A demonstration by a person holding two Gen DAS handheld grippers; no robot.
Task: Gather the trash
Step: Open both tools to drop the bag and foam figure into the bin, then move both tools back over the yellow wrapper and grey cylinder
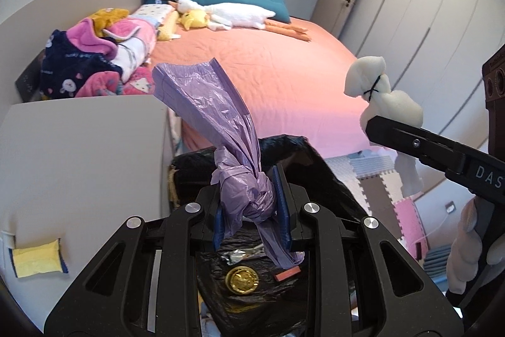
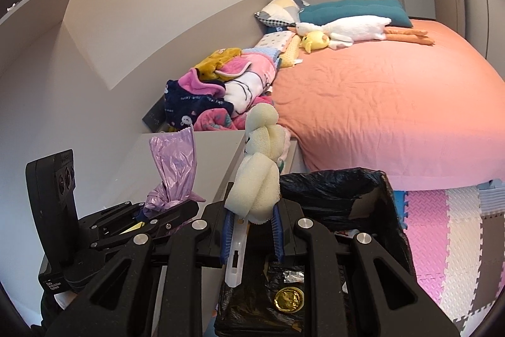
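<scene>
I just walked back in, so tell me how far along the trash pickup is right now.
Done: a gold foil disc and a crumpled wrapper already lie in the black-lined bin. In hand: the left gripper carries a knotted purple bag and the right gripper a tied white foam piece, both above the bin. Left: dropping both in.

light: soft, even daylight | focus: sharp — edges: fisheye-bent, dark corners

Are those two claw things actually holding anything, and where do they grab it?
Yes. Left gripper holds a knotted purple plastic bag by its knot. Right gripper holds a tied cream foam piece by its lower end.
</scene>
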